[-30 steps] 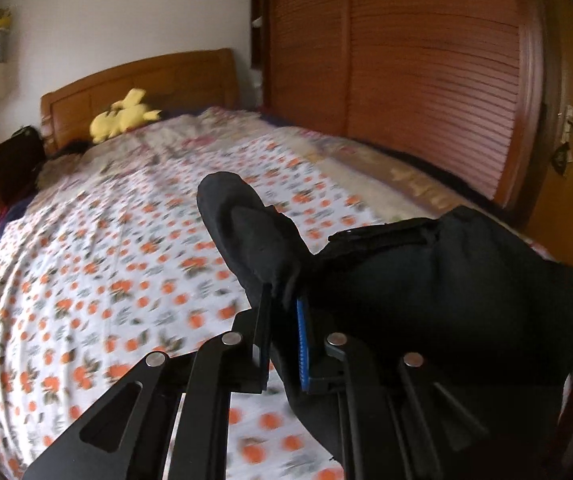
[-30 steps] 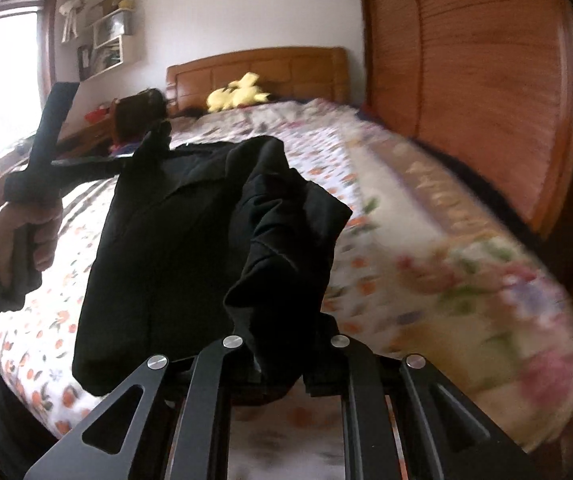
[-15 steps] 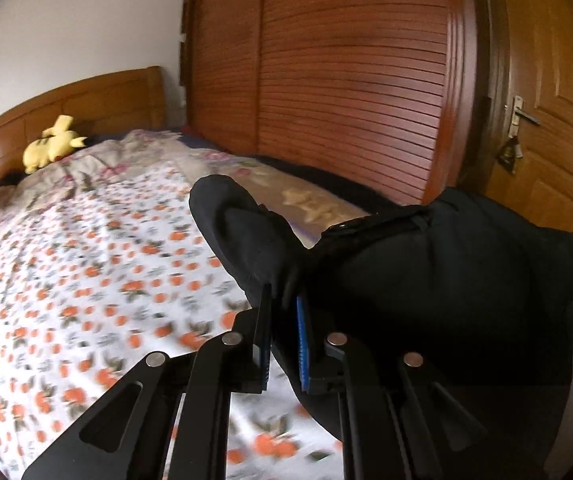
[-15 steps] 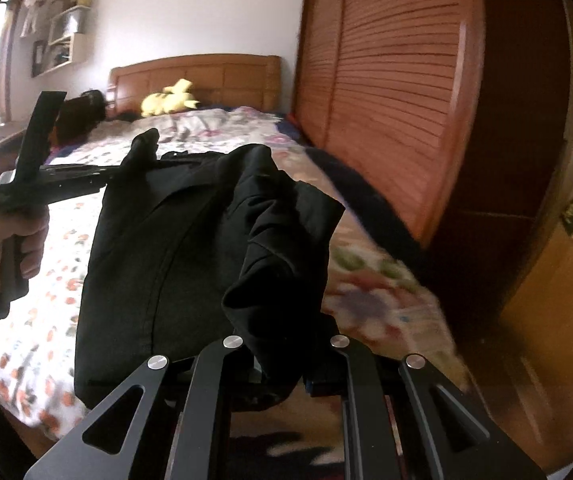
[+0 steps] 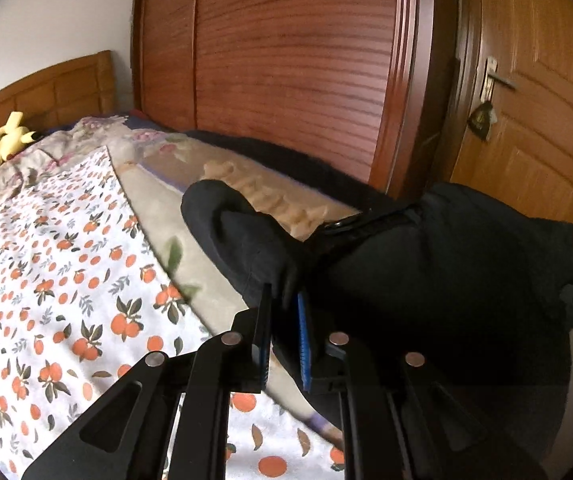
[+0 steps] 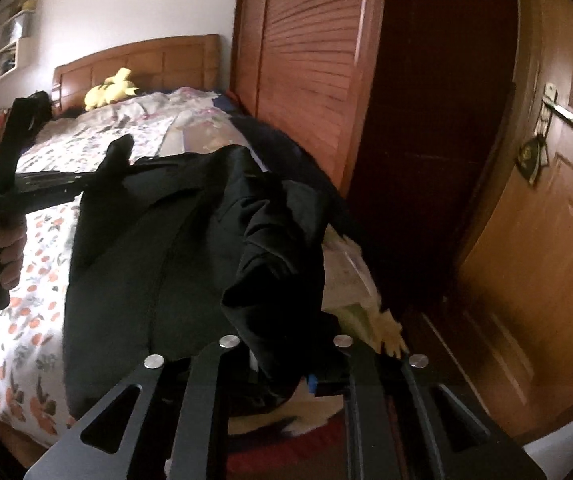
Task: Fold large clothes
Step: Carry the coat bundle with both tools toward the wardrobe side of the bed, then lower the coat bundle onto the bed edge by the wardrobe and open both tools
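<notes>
Garment (image 5: 426, 300) above bed (image 5: 46, 280) — wardrobe (image 5: 286, 60) behind

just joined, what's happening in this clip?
A person holds a tool in each hand and has a black garment strung up between them over the bed. The left tool has a bunched corner of the cloth between its pads, and the right tool has another bunch. Both sets of jaws are opening, cloth still between them. The garment hangs in the air, not yet laid flat or folded.
</notes>
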Available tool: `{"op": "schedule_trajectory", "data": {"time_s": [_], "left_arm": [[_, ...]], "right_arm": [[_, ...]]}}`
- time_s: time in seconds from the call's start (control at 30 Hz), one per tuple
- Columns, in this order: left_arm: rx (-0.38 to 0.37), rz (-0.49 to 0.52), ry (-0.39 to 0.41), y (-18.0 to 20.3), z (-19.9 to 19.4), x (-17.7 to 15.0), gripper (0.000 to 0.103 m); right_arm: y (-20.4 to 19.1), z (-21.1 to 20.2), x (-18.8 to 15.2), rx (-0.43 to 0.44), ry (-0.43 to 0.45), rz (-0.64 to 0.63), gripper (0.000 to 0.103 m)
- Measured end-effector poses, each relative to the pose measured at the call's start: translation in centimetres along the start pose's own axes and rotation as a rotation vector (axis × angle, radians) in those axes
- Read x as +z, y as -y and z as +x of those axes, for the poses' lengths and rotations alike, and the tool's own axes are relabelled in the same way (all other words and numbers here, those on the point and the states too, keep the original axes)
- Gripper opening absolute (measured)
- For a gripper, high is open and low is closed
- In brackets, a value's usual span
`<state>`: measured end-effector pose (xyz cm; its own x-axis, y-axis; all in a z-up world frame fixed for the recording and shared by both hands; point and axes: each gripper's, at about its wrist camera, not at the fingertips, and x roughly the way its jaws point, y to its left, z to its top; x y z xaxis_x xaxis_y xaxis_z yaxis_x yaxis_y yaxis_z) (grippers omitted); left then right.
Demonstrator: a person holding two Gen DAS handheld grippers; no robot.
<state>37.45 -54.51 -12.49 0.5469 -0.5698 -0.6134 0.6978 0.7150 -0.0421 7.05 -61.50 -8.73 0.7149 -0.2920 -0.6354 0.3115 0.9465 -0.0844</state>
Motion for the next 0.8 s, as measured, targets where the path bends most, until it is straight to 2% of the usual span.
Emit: {"op": "schedule_trajectory", "data": {"time_s": [0.07, 0.1, 0.13, 0.2, 0.3, 0.33, 0.4, 0.5, 0.63, 0.8], "left_arm": [[0.011, 0.002, -0.015, -0.3, 0.4, -0.7, 0.019], [0.024, 0.008, -0.018, -0.6, 0.3, -1.0, 0.024], [0.036, 0.019, -0.02, -0.7, 0.3, -1.2, 0.027], [0.029, 0.035, -0.006, -0.9, -0.6, -1.9, 0.047], [0.009, 0.039, 0.026, -1.0, -2.7, -2.9, 0.067], [0.008, 0.047, 0.036, -0.9, -3.4, -3.2, 0.07], [0.001, 0.06, 0.057, -0.4, -5.1, -3.9, 0.083], [0.004, 0.092, 0.088, 0.4, -7.6, -5.0, 0.098], [-0.004, 0.088, 0.115, 0.8, -10.4, -6.3, 0.1], [-0.022, 0.066, 0.133, 1.0, -13.4, -7.8, 0.1]], "right_arm": [[0.2, 0.2, -0.3, -0.031, 0.001, 0.01, 0.037], [0.4, 0.1, -0.3, -0.047, 0.01, 0.023, 0.053], [0.6, -0.3, -0.1, -0.055, 0.025, 0.039, 0.056], [0.7, -1.0, 0.2, -0.063, 0.051, 0.053, 0.056], [0.3, -2.7, 1.1, -0.067, 0.116, 0.045, 0.054], [-0.3, -3.4, 1.6, -0.063, 0.142, 0.031, 0.047], [-1.6, -3.9, 2.6, -0.061, 0.168, -0.004, 0.037], [-3.4, -3.8, 3.4, -0.017, 0.183, -0.051, 0.035], [-4.6, -1.5, 2.7, 0.006, 0.118, -0.076, 0.035], [-2.2, 1.9, 1.0, -0.006, 0.033, -0.004, 0.034]]}}
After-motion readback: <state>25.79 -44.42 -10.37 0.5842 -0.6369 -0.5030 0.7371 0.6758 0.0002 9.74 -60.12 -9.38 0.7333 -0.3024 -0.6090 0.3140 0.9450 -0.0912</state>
